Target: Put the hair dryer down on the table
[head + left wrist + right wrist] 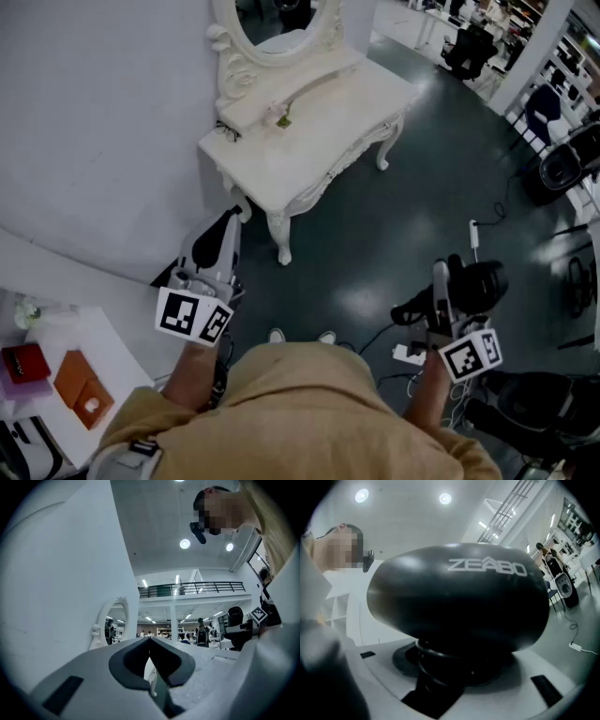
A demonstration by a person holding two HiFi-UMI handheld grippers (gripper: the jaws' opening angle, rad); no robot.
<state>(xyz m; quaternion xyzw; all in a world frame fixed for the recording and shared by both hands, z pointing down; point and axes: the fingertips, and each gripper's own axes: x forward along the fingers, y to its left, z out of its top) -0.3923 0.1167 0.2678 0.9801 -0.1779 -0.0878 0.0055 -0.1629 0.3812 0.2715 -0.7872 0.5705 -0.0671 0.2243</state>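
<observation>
1. Dryer (459,597) is in the air at right, over the floor and well apart from the bench (323,141).
2. Right gripper (446,286) is clenched on its neck, with the black body bulging past the jaws.
3. Left gripper (223,242) is closed on nothing, near the left wall.
4. Step, as I judge it: carry the dryer to the far bench and aim for bare top, clear of the mirror (281,19). Lower until the body rests, then let go.

Tabletop (328,131) mostly bare (small clutter (282,120) near mirror (281,23)).
</observation>
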